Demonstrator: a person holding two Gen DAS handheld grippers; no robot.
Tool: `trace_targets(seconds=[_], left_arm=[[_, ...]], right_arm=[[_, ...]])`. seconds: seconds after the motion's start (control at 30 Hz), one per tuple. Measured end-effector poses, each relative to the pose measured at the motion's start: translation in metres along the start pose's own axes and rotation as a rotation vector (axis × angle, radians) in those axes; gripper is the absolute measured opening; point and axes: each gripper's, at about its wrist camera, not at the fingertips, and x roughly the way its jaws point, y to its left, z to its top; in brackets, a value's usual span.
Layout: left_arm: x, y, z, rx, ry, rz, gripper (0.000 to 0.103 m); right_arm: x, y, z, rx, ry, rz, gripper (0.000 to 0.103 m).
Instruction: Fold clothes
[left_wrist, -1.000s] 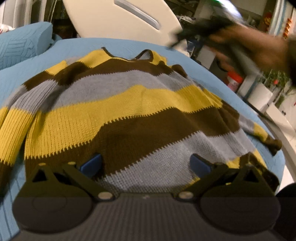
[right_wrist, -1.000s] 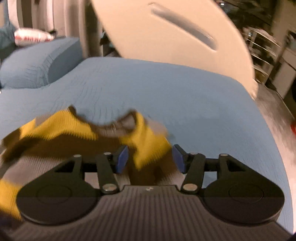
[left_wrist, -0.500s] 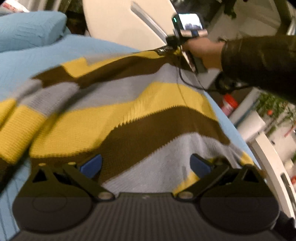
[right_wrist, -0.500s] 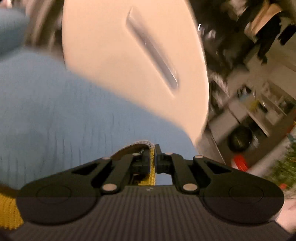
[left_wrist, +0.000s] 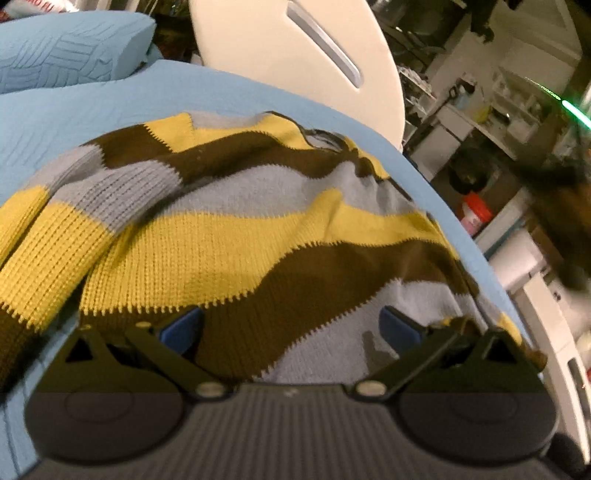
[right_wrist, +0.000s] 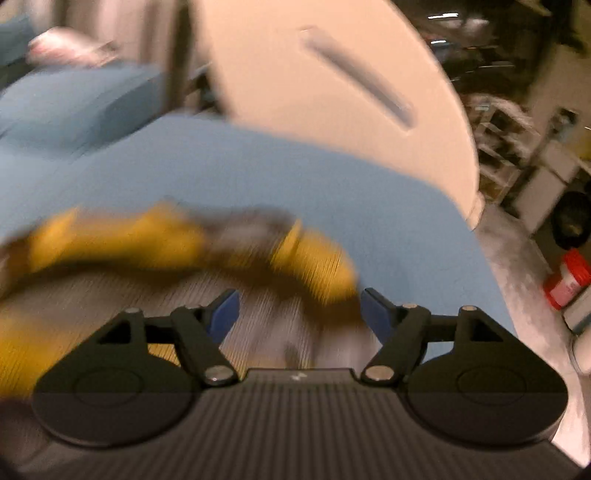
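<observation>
Two grippers, fingers spread wide, holding nothing: left gripper (left_wrist: 291, 328) over hem, right gripper (right_wrist: 299, 310) near collar. Striped sweater (left_wrist: 229, 229) spread on bed (left_wrist: 92, 110), collar at 12 o'clock, released since half a second ago; ready for folding.

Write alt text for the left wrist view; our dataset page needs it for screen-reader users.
A knitted sweater striped yellow, brown and grey lies spread on a blue bed cover, with the open left claw low over its hem. A white headboard and cluttered shelves stand behind.
</observation>
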Motion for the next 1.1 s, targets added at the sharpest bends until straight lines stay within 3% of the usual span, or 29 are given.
trace_targets(seconds=[0.13, 0.23, 0.3, 0.4, 0.5, 0.53, 0.57, 0.6, 0.67, 0.7, 0.73, 0.8, 0.9, 0.93, 0.97, 1.0, 1.07, 1.1], left_arm=[[-0.008, 0.001, 0.001, -0.004, -0.009, 0.021, 0.103], [-0.028, -0.003, -0.001, 0.042, -0.031, 0.035, 0.103], [-0.053, -0.014, -0.010, 0.100, -0.008, 0.040, 0.103], [-0.091, -0.031, -0.022, 0.186, 0.027, 0.047, 0.103], [-0.129, -0.049, -0.043, 0.287, 0.075, 0.062, 0.103], [-0.141, -0.056, -0.055, 0.331, 0.099, 0.073, 0.103], [-0.148, -0.062, -0.064, 0.381, 0.100, 0.116, 0.103], [-0.155, -0.068, -0.074, 0.431, 0.100, 0.161, 0.103], [-0.161, -0.067, -0.076, 0.437, 0.086, 0.182, 0.103], [-0.163, -0.066, -0.077, 0.440, 0.078, 0.192, 0.103], [-0.166, -0.066, -0.078, 0.442, 0.071, 0.203, 0.103], [-0.171, -0.064, -0.079, 0.447, 0.056, 0.224, 0.103], [-0.179, -0.063, -0.082, 0.455, 0.033, 0.255, 0.103], [-0.182, -0.062, -0.083, 0.458, 0.026, 0.265, 0.103], [-0.184, -0.061, -0.084, 0.460, 0.018, 0.275, 0.103], [-0.187, -0.061, -0.085, 0.462, 0.011, 0.286, 0.103], [-0.191, -0.053, -0.083, 0.424, -0.006, 0.252, 0.103], [-0.193, -0.049, -0.083, 0.404, -0.014, 0.235, 0.103]], right_arm=[[-0.089, 0.039, -0.090, -0.021, 0.120, 0.113, 0.075], [-0.112, 0.073, -0.145, -0.134, 0.170, 0.093, 0.074], [-0.110, 0.081, -0.162, -0.189, 0.166, 0.004, 0.074], [-0.102, 0.060, -0.169, -0.061, 0.148, -0.123, 0.074], [-0.075, 0.058, -0.183, -0.128, 0.260, -0.109, 0.073], [-0.069, 0.055, -0.190, -0.176, 0.296, -0.095, 0.058], [-0.064, 0.047, -0.196, -0.207, 0.322, -0.120, 0.028], [-0.062, 0.034, -0.201, -0.217, 0.343, -0.193, 0.011], [-0.056, 0.003, -0.215, -0.220, 0.391, -0.361, 0.012], [-0.058, -0.010, -0.219, -0.180, 0.413, -0.379, 0.013], [-0.062, -0.020, -0.221, -0.123, 0.431, -0.366, 0.013], [-0.081, -0.023, -0.214, -0.030, 0.385, -0.337, 0.021], [-0.135, 0.016, -0.191, 0.099, 0.160, -0.253, 0.058], [-0.148, 0.028, -0.190, 0.165, 0.090, -0.192, 0.080], [-0.162, 0.042, -0.190, 0.248, 0.012, -0.088, 0.087], [-0.170, 0.057, -0.190, 0.330, -0.056, 0.050, 0.085], [-0.169, 0.084, -0.192, 0.423, -0.072, 0.298, 0.085], [-0.163, 0.097, -0.193, 0.453, -0.054, 0.359, 0.085]])
